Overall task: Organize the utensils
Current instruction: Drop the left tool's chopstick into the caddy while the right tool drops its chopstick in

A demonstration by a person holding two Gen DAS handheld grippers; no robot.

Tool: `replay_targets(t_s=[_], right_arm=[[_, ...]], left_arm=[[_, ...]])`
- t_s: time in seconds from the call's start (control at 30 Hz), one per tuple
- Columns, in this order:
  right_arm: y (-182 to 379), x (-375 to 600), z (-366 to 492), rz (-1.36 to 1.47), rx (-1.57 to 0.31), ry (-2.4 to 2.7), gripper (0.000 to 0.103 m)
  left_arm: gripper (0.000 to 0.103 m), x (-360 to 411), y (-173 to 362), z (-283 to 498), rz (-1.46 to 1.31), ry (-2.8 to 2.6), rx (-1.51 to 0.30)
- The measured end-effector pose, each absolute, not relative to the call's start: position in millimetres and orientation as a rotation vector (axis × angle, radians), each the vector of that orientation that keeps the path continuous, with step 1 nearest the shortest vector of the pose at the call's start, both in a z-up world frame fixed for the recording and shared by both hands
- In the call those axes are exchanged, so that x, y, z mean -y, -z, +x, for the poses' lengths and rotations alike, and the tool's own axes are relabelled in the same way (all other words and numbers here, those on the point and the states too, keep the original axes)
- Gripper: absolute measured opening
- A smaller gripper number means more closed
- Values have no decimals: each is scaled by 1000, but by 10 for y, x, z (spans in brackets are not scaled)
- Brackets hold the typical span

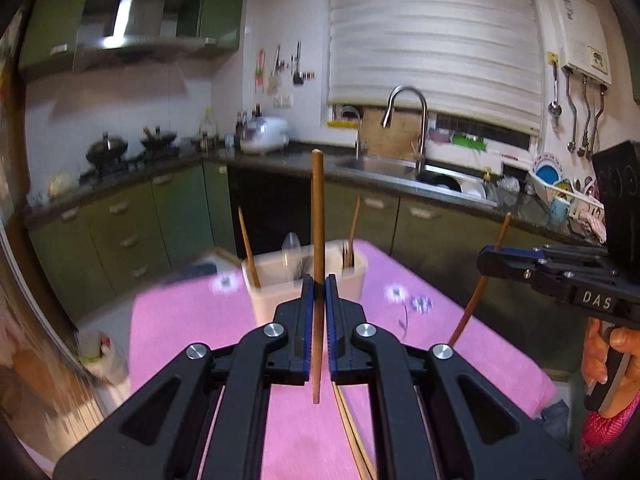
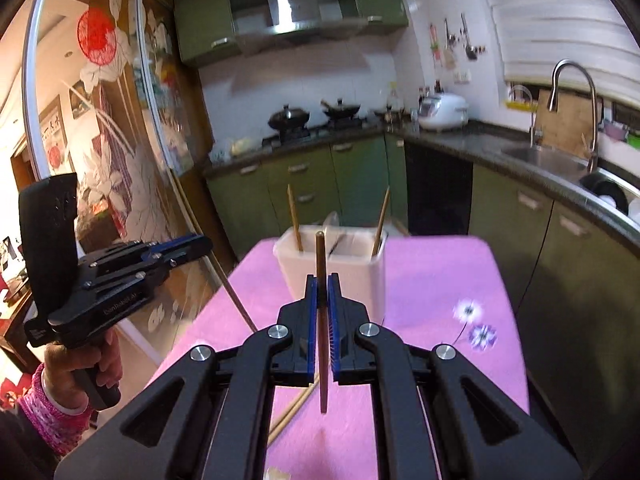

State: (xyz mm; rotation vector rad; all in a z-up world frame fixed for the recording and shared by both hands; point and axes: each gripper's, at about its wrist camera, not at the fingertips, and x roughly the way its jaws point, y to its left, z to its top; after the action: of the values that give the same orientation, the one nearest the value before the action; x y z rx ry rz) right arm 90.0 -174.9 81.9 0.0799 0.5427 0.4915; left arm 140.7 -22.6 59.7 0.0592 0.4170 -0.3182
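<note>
My left gripper is shut on a brown chopstick that stands upright between its blue pads. My right gripper is shut on a second brown chopstick, also upright. Both hang above the pink-clothed table, short of a cream utensil holder. The holder has chopsticks leaning in its left and right compartments and a clear spoon in the middle. Each view shows the other gripper to the side, the right gripper and the left gripper, with its chopstick slanting down.
Loose pale chopsticks lie on the cloth beneath the grippers. Flower prints mark the cloth. Green cabinets, a stove with woks, a sink with a tap and a dish rack line the walls. A glass door stands at the left.
</note>
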Motion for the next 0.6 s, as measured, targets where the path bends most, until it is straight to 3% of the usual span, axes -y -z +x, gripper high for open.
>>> replay_targets(t_s=[0.33, 0.6], right_arm=[[-1166, 1864, 1090, 99, -477, -486, 6], [-1081, 1897, 1284, 117, -505, -479, 6]], left_arm=[[6, 261, -1272, 1775, 56, 268, -269], [6, 342, -1182, 2298, 63, 233, -266]])
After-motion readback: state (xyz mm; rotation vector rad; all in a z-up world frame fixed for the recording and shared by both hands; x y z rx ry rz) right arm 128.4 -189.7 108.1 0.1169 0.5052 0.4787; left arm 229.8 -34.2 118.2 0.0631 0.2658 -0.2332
